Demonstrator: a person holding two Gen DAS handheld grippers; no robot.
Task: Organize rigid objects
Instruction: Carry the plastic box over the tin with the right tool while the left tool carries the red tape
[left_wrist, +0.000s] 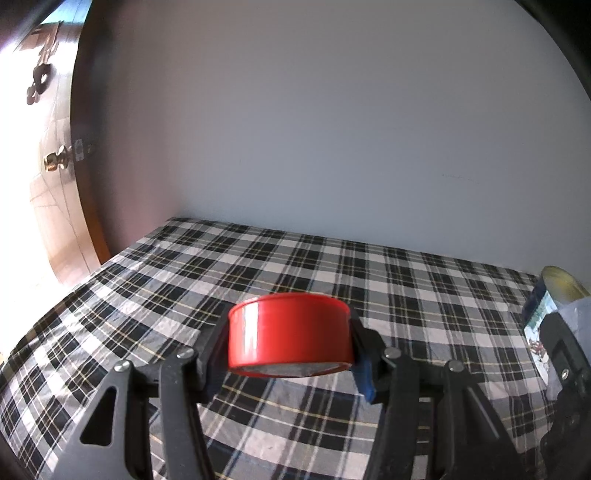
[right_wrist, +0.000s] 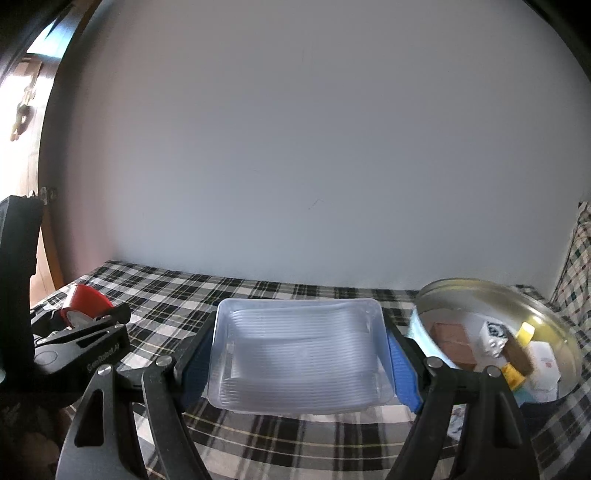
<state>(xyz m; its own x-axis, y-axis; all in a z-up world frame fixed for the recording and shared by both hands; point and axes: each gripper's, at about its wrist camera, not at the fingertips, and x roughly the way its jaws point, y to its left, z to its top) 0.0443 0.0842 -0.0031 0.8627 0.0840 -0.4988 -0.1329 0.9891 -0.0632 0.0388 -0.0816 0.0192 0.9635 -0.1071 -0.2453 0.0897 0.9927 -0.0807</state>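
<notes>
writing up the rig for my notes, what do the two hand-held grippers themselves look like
Both match: the left hand-held gripper and right hand-held gripper have matte black angular linkage arms with triangular cutouts, silver round pivot bolts, and blue pads on the fingers. White "GenRobot.AI" lettering marks the left one's body. No cables or sleeves show.

Black hand-held gripper linkage arms, silver screws, blue finger pads, "GenRobot.AI" lettering.
</notes>
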